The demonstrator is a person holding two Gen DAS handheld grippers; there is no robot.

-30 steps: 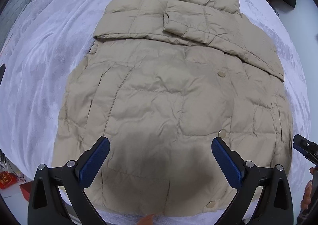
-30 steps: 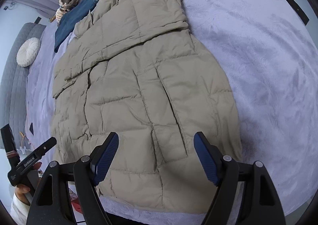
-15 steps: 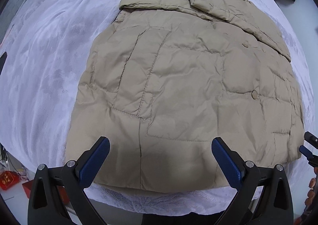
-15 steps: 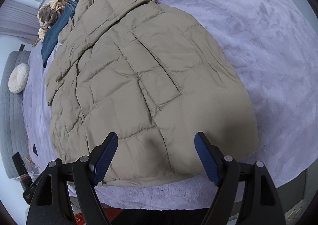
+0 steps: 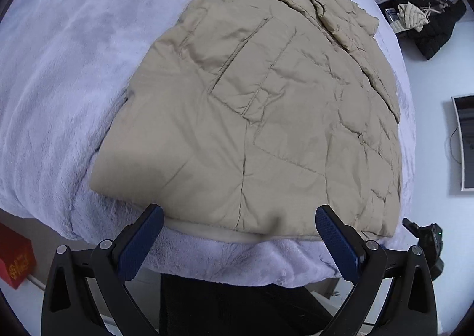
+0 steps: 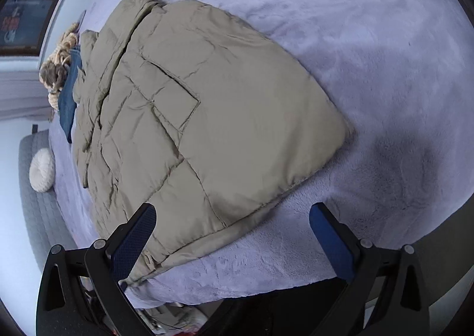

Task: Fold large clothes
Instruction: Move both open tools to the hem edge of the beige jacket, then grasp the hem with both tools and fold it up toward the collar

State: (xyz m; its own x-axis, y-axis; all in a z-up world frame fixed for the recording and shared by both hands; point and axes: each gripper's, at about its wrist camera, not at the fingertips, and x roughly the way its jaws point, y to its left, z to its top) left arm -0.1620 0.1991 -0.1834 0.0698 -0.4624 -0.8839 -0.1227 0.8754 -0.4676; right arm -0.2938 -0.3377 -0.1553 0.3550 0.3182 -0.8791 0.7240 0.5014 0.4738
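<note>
The beige quilted puffer coat point(image 5: 266, 116) lies flat on the lilac plush bed point(image 5: 59, 69), hem at the near edge. Left gripper point(image 5: 238, 242) and right gripper point(image 6: 232, 242) hover wide open, empty. Puffy, light and slippery, it probably wants pinching at the hem corners.

Over the last second both grippers have drawn back toward the foot of the bed point(image 5: 53, 75): the left gripper point(image 5: 238, 242), whose open fingers stood over the lower panels of the beige puffer jacket point(image 5: 266, 116), now frames its hem and the blanket edge. The right gripper point(image 6: 232, 239) has swung outward, so its right finger point(image 6: 331, 242) now hangs over bare blanket beside the jacket's corner. The left gripper has dropped out of the right wrist view.
</note>
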